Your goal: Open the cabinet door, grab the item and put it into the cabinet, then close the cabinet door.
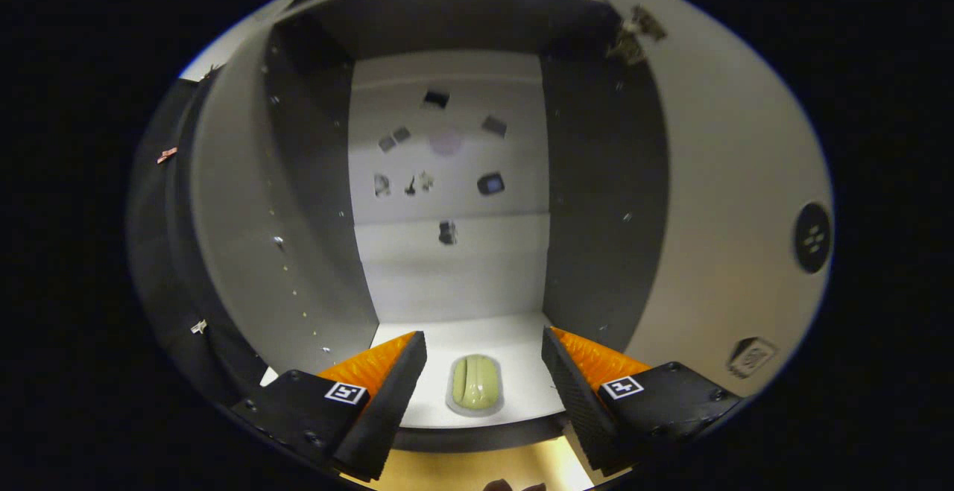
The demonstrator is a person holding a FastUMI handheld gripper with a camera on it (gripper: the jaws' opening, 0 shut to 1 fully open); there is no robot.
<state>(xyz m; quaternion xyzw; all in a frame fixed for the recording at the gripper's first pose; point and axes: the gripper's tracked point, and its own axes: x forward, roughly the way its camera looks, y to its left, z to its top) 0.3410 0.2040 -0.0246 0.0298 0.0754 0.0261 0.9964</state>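
Observation:
I look straight into an open cabinet point(455, 282) with a white back wall and dark side walls. A small pale green oblong item point(475, 384) lies on the cabinet's white floor point(514, 338) near its front lip, between my two fingers and free of both. My gripper point(483, 379) is open, with wide gaps on each side of the item. The cabinet door point(738, 200) stands swung open to the right, a pale panel with a round dark knob point(812, 238).
Small dark stickers point(490, 183) dot the cabinet's back wall. The left side panel point(246, 238) curves close beside the left finger. A yellowish surface point(477, 469) shows below the cabinet's front lip.

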